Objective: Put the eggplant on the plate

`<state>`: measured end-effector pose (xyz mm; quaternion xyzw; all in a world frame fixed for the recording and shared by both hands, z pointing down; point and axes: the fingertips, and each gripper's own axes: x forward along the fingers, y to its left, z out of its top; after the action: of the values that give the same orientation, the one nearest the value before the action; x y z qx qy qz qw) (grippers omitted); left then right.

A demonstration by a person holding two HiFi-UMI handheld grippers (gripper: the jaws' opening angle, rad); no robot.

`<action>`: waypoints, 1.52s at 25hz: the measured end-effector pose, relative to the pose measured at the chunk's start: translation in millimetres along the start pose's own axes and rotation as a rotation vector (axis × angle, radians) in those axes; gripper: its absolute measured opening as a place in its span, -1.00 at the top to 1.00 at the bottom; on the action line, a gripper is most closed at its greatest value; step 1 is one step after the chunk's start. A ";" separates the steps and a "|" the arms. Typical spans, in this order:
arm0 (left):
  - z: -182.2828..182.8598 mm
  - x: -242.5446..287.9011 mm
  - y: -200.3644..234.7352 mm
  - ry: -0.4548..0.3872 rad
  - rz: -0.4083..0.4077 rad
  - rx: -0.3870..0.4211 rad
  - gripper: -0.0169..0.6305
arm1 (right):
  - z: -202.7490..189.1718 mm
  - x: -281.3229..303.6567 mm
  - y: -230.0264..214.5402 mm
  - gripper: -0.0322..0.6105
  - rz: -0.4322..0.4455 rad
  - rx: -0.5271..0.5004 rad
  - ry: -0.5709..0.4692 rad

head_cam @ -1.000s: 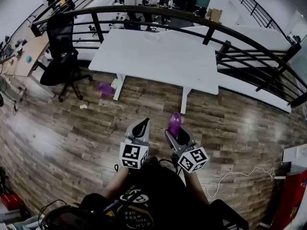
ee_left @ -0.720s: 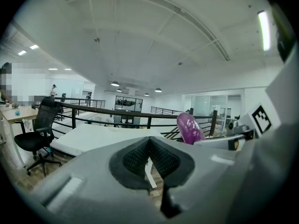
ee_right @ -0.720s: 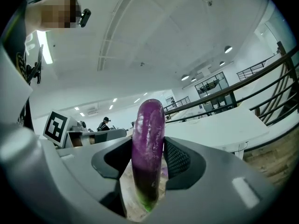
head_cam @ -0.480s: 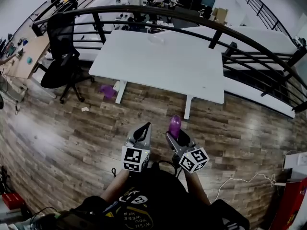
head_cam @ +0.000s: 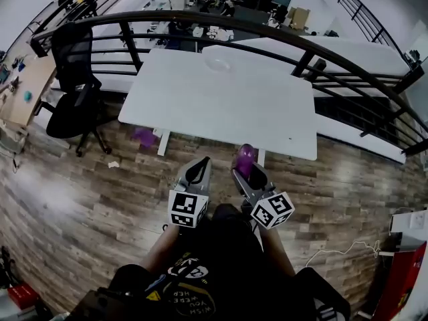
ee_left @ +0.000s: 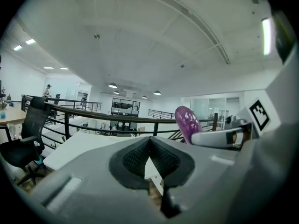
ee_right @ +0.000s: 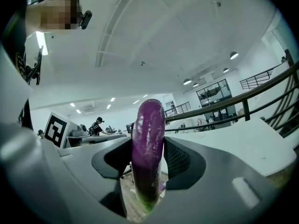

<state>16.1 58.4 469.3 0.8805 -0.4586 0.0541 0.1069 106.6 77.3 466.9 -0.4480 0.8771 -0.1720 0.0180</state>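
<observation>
My right gripper (head_cam: 245,170) is shut on a purple eggplant (head_cam: 245,156), which stands upright between its pads (ee_right: 176,157) with the green stem end down. The eggplant (ee_right: 148,148) fills the middle of the right gripper view. My left gripper (head_cam: 198,169) hangs beside it, shut and holding nothing; its dark pads (ee_left: 135,158) meet in a V. Both grippers sit at the near edge of the white table (head_cam: 200,105). A pale round plate (head_cam: 219,64) lies at the table's far side. The eggplant (ee_left: 186,123) also shows in the left gripper view.
A black office chair (head_cam: 72,79) stands left of the table. A curved black railing (head_cam: 314,49) runs behind the table. On the wooden floor lie a purple scrap (head_cam: 143,137) near the table leg and a white cable (head_cam: 334,243) at the right.
The table has come closer in the head view. Both grippers moved forward together and now reach its near edge. The eggplant stays gripped in the right gripper.
</observation>
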 end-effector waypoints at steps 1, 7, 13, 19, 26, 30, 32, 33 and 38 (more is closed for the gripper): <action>1.5 7.7 5.6 0.004 -0.003 0.001 0.93 | -0.5 8.1 -3.7 0.24 -0.001 0.007 0.008; 9.9 57.1 40.9 -0.009 -0.017 -0.079 0.93 | -8.7 59.2 -37.5 0.24 0.003 0.044 0.069; 7.7 145.6 79.3 0.030 -0.031 -0.040 0.93 | 11.7 133.7 -101.7 0.24 0.027 0.023 0.079; 2.0 242.1 123.1 0.106 0.015 -0.018 0.93 | 24.2 202.4 -181.4 0.24 0.057 -0.003 0.144; 9.0 322.1 160.2 0.146 0.053 -0.003 0.93 | 20.9 278.4 -263.7 0.24 0.087 -0.042 0.246; -2.7 352.0 185.5 0.189 0.053 -0.010 0.93 | 2.6 334.4 -310.1 0.24 0.066 -0.073 0.304; -10.4 362.0 197.7 0.212 0.044 -0.024 0.93 | -6.8 365.2 -333.8 0.24 0.046 -0.113 0.336; -13.1 365.6 204.0 0.223 0.041 -0.035 0.93 | -12.7 381.6 -345.5 0.24 0.039 -0.141 0.360; -25.1 371.2 244.0 0.262 0.057 -0.079 0.93 | -52.3 481.0 -411.0 0.24 0.036 -0.344 0.538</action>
<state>29.1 -366.9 599.2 0.8477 -0.4673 0.1534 0.1986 129.8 -510.4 705.7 -0.3675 0.8744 -0.1332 -0.2874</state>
